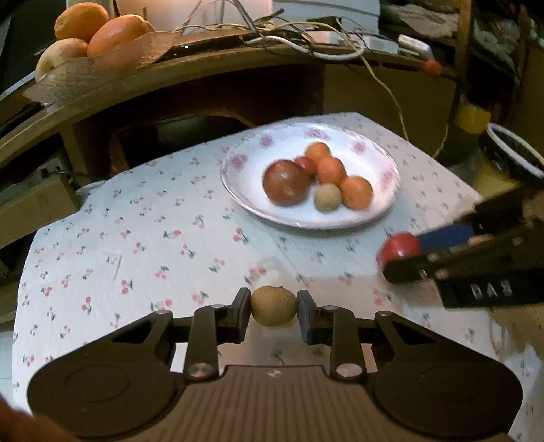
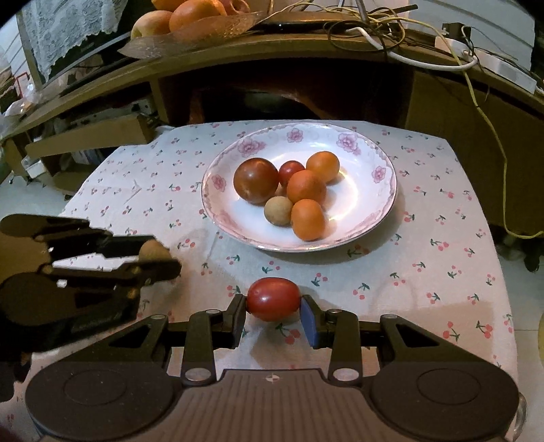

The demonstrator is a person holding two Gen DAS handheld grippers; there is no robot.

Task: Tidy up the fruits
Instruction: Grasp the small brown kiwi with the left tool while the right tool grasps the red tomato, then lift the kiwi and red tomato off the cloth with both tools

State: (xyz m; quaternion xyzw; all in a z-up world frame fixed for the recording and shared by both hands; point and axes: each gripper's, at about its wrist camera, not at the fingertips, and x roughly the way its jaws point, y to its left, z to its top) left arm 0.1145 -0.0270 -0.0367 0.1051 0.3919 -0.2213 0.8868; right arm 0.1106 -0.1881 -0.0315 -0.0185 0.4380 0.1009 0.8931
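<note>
Table (image 2: 425,272) w/ cherry-print cloth: front half mostly bare on both sides, room to move betw. the grippers and the plate (image 2: 380,217); the right edge drops off just past the cloth, the back edge butts up near a dark wooden desk (image 2: 306,57) that overhangs behind the plate. Plate sits centre-back, holding a big dark-red fruit (image 2: 255,181), a small red one (image 2: 291,171), three orange fruits (image 2: 306,187) and a small tan one (image 2: 278,210), all bunched and touching; free plate surface mainly at the right and back. On the desk: a tray of large oranges (image 1: 115,32) at left, a tangle of cables (image 2: 391,30) at right, one yellow cord hanging down off the table's right side. Cardboard boxes (image 2: 88,136) left of the table. Left gripper (image 1: 274,307) low over the cloth near the front, angled down, narrow and clamped on a small tan round fruit (image 1: 274,306). Right gripper (image 2: 273,301) likewise angled down toward the plate, narrow, pinching an oval red tomato (image 2: 273,299) just above the cloth. The two grippers are side by side, near each other, apart.
</note>
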